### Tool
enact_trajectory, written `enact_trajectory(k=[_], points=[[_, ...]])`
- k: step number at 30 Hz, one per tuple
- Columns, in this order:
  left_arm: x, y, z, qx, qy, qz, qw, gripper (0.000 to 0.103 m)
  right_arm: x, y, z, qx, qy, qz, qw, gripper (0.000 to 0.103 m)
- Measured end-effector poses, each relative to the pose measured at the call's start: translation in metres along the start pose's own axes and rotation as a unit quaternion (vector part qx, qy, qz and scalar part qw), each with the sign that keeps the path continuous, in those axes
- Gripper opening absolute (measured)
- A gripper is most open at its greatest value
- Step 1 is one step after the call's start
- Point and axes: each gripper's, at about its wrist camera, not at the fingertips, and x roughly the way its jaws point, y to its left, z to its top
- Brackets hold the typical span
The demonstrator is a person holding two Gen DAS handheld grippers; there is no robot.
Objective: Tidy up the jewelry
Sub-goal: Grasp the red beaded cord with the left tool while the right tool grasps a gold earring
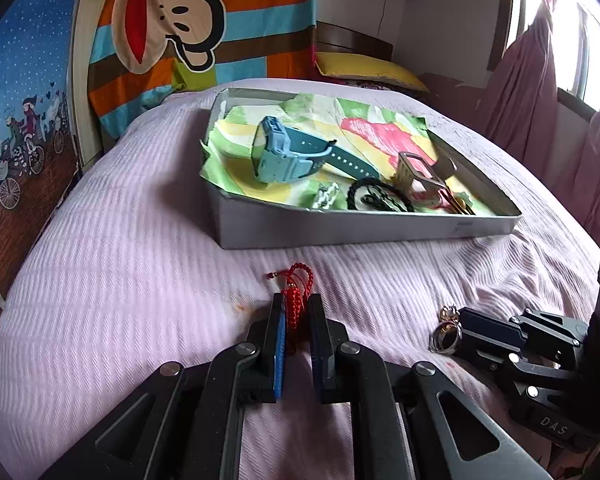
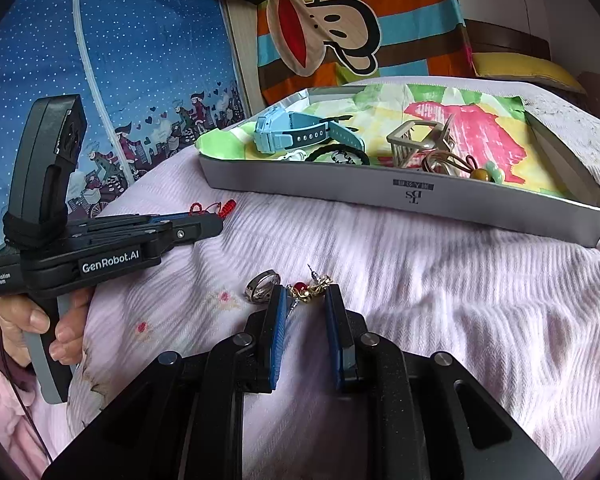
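Left tool (image 1: 297, 312) half-closed around red beaded cord charm (image 1: 294, 300), long axis along fingers, contact unclear. Right tool (image 2: 306, 300) released, gold earring with red bead (image 2: 309, 287) between tips; grey cardboard tray (image 2: 380, 196) straight ahead.

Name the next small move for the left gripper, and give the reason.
Probably close the left gripper on the red beaded string: the string lies between its open fingers on the bedspread, outside the grey box that already holds the other pieces.
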Motion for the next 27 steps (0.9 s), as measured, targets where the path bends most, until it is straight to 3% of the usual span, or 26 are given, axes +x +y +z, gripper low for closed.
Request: enact_trajectory(k=[9,20,22,27], points=[[-0.008,-0.017,-0.011,0.023,-0.002,0.003,0.9997,0.010,-0.008,0.001,-0.007,0.001,-0.012,0.007,1.000,0.018],[-0.012,-0.022,-0.019,0.027,-0.005,0.006,0.9996,0.010,0.008,-0.001,0.005,0.004,0.015,0.012,1.000,0.017],[-0.014,-0.022,-0.020,0.026,-0.008,0.006,0.9996,0.010,0.007,0.000,0.004,0.003,0.012,0.011,1.000,0.012],[-0.019,-0.024,-0.023,0.025,-0.020,0.000,0.9995,0.010,0.001,0.001,0.000,0.003,-0.003,0.011,1.000,0.012]])
